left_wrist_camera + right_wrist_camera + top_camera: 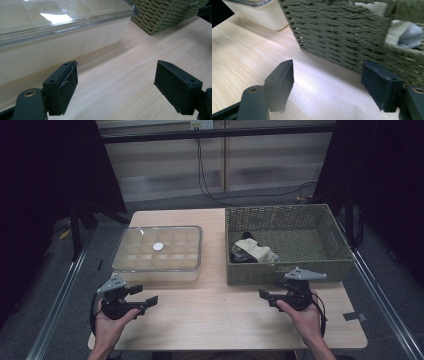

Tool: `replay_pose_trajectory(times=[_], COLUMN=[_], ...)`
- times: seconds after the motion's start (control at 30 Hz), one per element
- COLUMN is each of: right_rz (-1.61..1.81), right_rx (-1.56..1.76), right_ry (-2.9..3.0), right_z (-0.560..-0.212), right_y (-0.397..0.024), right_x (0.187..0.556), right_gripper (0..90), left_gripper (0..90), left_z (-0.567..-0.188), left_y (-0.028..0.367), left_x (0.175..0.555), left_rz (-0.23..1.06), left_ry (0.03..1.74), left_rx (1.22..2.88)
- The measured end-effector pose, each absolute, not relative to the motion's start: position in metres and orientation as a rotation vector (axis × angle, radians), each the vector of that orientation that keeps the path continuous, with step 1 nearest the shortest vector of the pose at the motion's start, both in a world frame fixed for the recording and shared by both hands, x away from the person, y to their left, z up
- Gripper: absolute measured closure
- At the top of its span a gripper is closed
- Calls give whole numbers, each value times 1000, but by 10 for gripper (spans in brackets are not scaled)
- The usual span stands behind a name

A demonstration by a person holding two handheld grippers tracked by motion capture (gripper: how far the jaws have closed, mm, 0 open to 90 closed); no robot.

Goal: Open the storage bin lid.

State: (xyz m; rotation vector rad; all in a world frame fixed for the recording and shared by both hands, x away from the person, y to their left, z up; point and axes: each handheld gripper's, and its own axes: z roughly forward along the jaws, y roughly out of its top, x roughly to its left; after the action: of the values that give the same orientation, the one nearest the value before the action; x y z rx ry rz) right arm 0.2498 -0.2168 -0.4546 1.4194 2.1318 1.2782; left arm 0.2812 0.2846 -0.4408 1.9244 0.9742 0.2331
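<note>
On the counter (215, 320), the left gripper (145, 301) rests at about seven o'clock, its jaws wide with nothing between them, pointing toward the middle. Just beyond it, at ten o'clock, sits the clear lidded box (157, 252); its lid is on, a grid of compartments shows through it, and a small white round spot (158, 246) lies near the centre, though whether it is in the box or on the lid cannot be told. At two o'clock stands the woven basket (290, 270), holding a bundle of pale and dark cloth (252, 251) at its left end. The right gripper (267, 296), at five o'clock just in front of the basket's near wall, has its jaws fairly wide and empty. The cloth looks to be the aim: the right gripper should rise over the wall, drop onto the bundle's top fold, and close only once both pads straddle fabric.
</note>
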Motion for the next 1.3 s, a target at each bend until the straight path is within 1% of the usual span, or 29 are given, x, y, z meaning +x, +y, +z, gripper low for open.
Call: replay_pose_trajectory(times=[0.17,0.37,0.5,0.67,0.77,1.07,1.1,1.3], right_rz=[1314,1339,1342,1385,1405,1404,1404,1417], right_rx=[1414,1391,1360,1316,1304,1255,1245,1229], right_ry=[2141,2158,2173,2185,2178,2208,2218,2250], right_z=[-450,-442,-438,-427,-419,-405,-404,-395], right_y=[-214,-205,-198,-182,-175,-156,-152,-138], right_x=[253,258,261,268,272,290,296,317], right_gripper=[262,296,301,313,314,325,345,362], left_gripper=[198,161,159,206,216,230,229,223], left_z=[-435,-432,-429,-420,-417,-413,-412,-403], left_y=[292,298,303,317,323,335,338,350], left_x=[284,288,290,293,296,305,308,318], left_rz=[246,252,256,270,287,300,305,330], left_ry=[974,982,990,1004,1009,1039,1057,1079], left_rx=[1922,1942,1943,1912,1925,1912,1894,1868])
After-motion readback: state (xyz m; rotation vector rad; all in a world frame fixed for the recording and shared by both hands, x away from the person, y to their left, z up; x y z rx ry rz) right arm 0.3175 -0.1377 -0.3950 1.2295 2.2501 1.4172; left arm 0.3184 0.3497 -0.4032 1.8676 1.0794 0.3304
